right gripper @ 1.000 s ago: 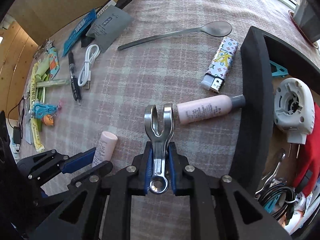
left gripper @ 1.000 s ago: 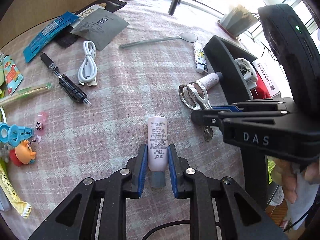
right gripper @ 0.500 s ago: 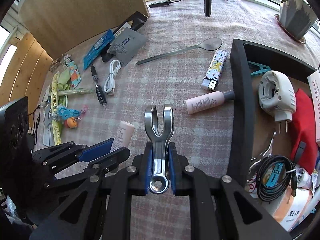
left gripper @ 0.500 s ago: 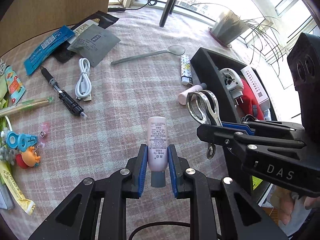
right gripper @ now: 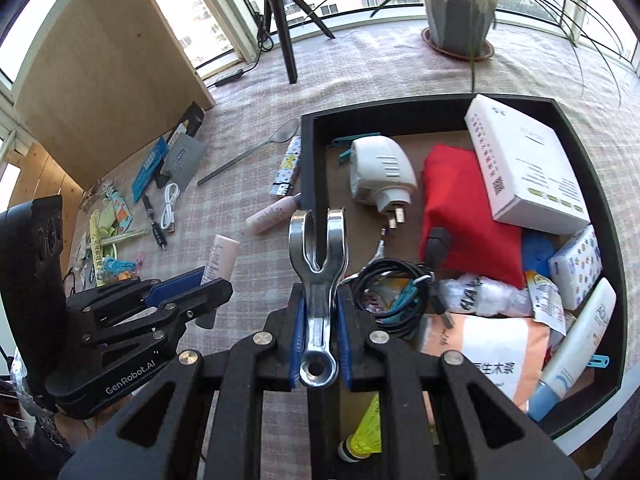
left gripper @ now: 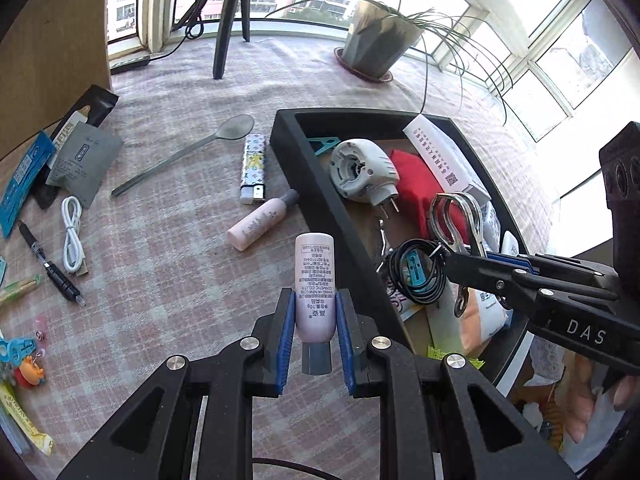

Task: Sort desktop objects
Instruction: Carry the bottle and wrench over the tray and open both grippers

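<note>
My left gripper (left gripper: 314,314) is shut on a small pale pink tube (left gripper: 314,280) with a grey cap, held above the checked tablecloth beside the black tray's left wall (left gripper: 320,200). My right gripper (right gripper: 319,312) is shut on a shiny metal clip (right gripper: 318,248), which hangs over the tray's near-left part. In the left wrist view the metal clip (left gripper: 460,220) and right gripper (left gripper: 492,266) sit over the tray's contents. In the right wrist view the left gripper (right gripper: 192,286) with the pink tube (right gripper: 222,258) is at the left.
The black tray (right gripper: 308,152) holds a white plug device (right gripper: 380,172), red cloth (right gripper: 460,200), white box (right gripper: 524,160), coiled black cable (right gripper: 396,288) and packets. On the cloth lie another pink bottle (left gripper: 260,222), lighter (left gripper: 253,166), spoon (left gripper: 184,154), white cable (left gripper: 72,236), pen (left gripper: 48,264). A potted plant (left gripper: 380,48) stands behind.
Both grippers have risen and moved right toward the black tray, each keeping its object. The metal clip now hangs over the tray; the pink tube is beside its left wall.
</note>
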